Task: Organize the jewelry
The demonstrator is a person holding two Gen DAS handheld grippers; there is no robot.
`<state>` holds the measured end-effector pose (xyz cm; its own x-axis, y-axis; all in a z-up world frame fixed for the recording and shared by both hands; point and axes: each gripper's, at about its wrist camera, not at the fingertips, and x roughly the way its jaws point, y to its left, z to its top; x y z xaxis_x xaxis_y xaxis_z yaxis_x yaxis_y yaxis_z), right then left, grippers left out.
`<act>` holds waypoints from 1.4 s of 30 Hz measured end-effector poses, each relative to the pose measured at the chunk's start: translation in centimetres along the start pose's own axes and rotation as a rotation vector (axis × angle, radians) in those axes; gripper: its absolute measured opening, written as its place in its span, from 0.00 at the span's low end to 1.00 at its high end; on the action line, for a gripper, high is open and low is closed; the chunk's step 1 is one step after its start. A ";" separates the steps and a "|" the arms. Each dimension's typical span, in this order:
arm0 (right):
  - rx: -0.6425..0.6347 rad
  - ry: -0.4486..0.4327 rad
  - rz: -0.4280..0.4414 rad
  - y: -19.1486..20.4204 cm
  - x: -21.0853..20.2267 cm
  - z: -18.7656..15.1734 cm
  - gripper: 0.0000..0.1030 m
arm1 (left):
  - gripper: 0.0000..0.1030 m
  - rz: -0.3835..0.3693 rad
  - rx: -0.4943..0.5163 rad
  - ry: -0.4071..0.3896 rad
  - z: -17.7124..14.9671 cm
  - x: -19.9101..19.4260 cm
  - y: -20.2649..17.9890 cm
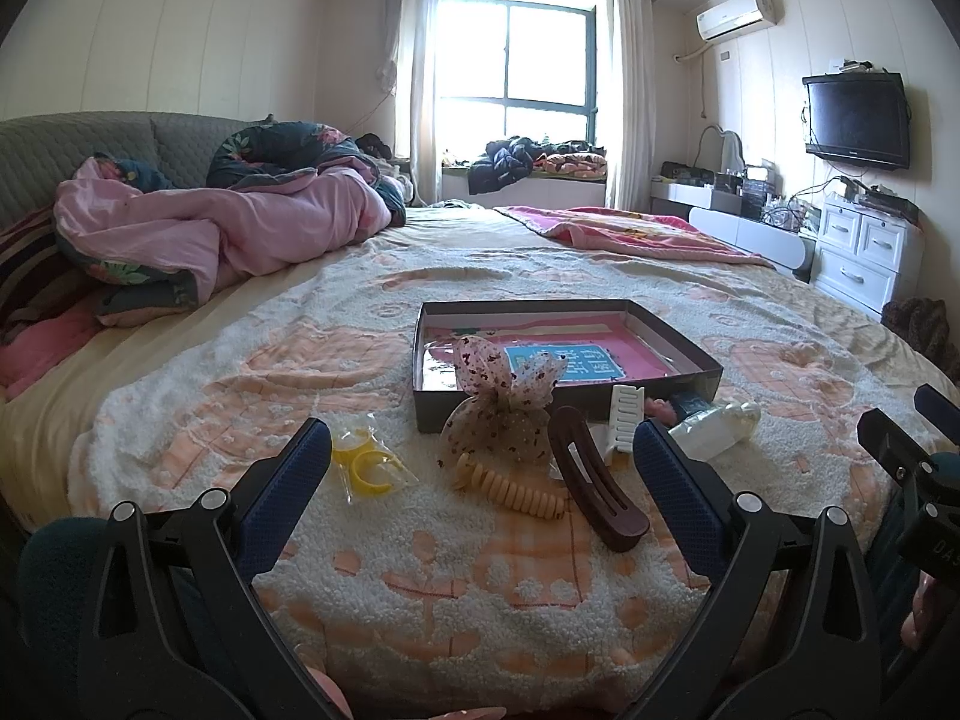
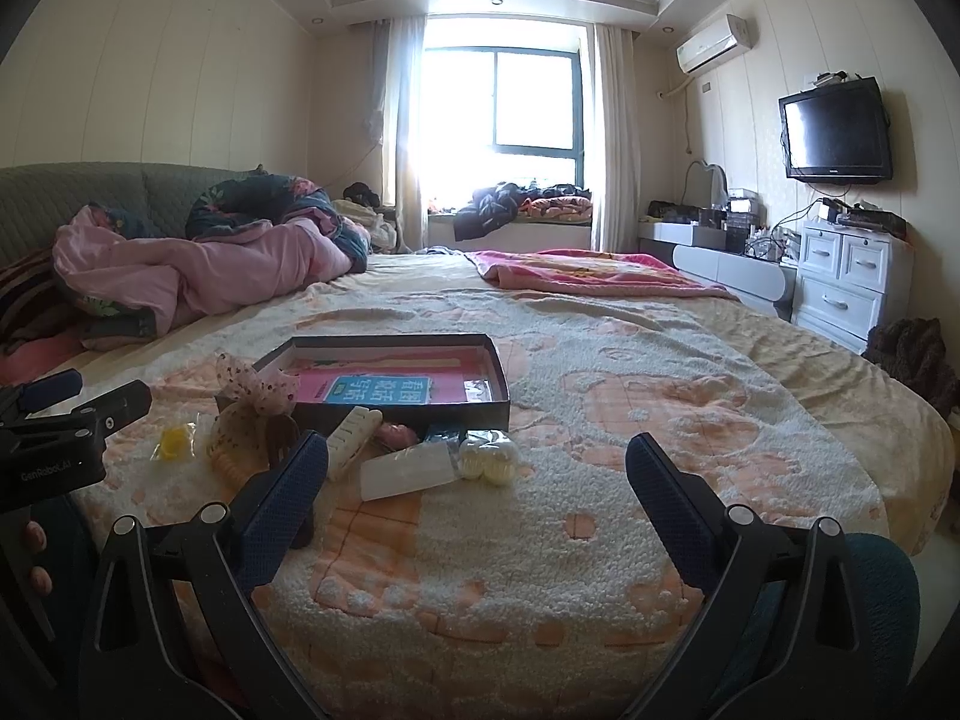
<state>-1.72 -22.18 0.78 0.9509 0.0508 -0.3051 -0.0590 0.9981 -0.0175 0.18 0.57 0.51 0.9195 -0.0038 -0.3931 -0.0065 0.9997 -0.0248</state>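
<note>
**Hair accessories laid out before a shallow box on the bed**

Left wrist view: The left tool is held released, its blue textured pads spread wide with nothing between them. On the bed, covered in a nubbly cream-and-peach blanket, a dark shallow box is seen with a pink lining and a blue card inside. A sheer, speckled fabric bow is propped against the box's near wall. Just in front of it lie a ridged, cream-coloured spiral clip and a long, smooth brown hair claw, curved and slotted. Yellow plastic rings in a clear bag rest to the left, near the left pad. A white toothed comb clip stands beside the box.

Right wrist view: The right tool is likewise released and empty, above bare blanket. The box sits ahead to the left, with a white flat packet and round cream beads in clear wrapping just before it.
</note>
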 end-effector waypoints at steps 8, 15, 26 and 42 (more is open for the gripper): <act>-0.012 0.007 0.023 0.6 0.3 0.0 0.94 | 0.90 0.008 -0.009 0.011 0.3 0.0 0.4; -0.057 0.019 0.091 2.0 1.1 -0.3 0.94 | 0.90 0.038 -0.039 0.026 0.3 0.7 1.6; -0.126 0.088 0.226 5.3 3.4 -0.4 0.94 | 0.90 0.143 -0.087 0.050 0.6 1.8 4.3; -0.181 0.217 0.357 9.1 8.4 -1.4 0.94 | 0.90 0.182 -0.216 0.214 0.2 6.1 8.8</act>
<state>5.32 -12.70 -3.26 0.7770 0.3628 -0.5144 -0.4419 0.8963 -0.0355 5.78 9.37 -1.89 0.7925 0.1454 -0.5923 -0.2666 0.9560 -0.1220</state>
